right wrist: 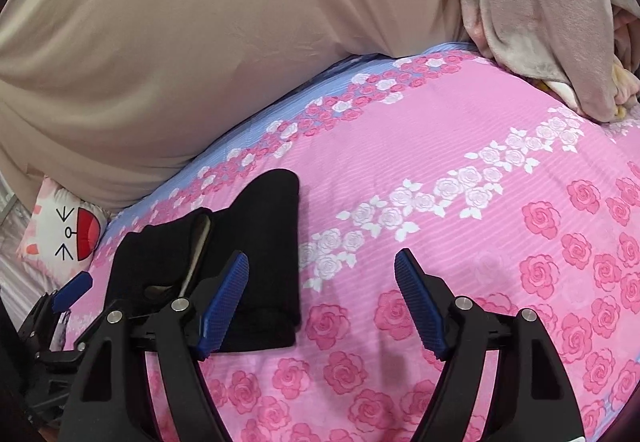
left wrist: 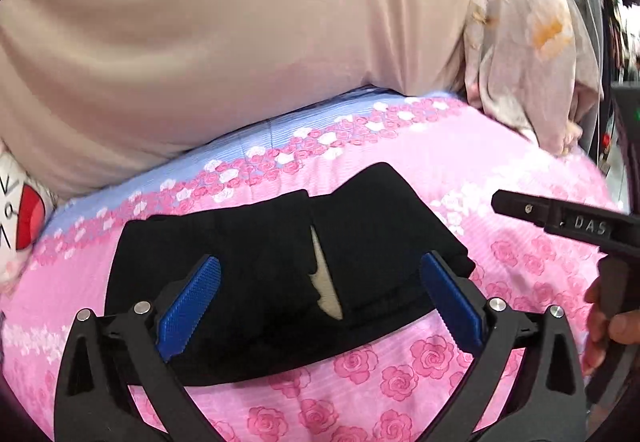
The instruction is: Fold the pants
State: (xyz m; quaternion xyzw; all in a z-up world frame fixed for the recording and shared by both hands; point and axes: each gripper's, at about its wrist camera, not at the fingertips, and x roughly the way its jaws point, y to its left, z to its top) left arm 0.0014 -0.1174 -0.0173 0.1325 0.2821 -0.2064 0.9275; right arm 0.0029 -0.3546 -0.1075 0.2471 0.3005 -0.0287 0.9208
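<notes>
The black pants (left wrist: 264, 274) lie folded into a compact bundle on the pink rose-print bedsheet (left wrist: 500, 178), with a pale lining strip showing at a gap in the middle. My left gripper (left wrist: 320, 302) is open, hovering just over the bundle's near edge, empty. In the right wrist view the pants (right wrist: 256, 242) sit at the left. My right gripper (right wrist: 322, 306) is open and empty over the sheet (right wrist: 460, 242), just right of the bundle; its left finger overlaps the pants' edge. The right gripper's body (left wrist: 568, 226) shows at the right in the left wrist view.
A large beige cushion (right wrist: 200, 42) fills the back. A grey-pink fleece blanket (right wrist: 540, 22) is heaped at the back right. A white cartoon-face pillow (right wrist: 68, 234) lies at the far left. The left gripper's blue pad (right wrist: 72, 292) shows at the lower left.
</notes>
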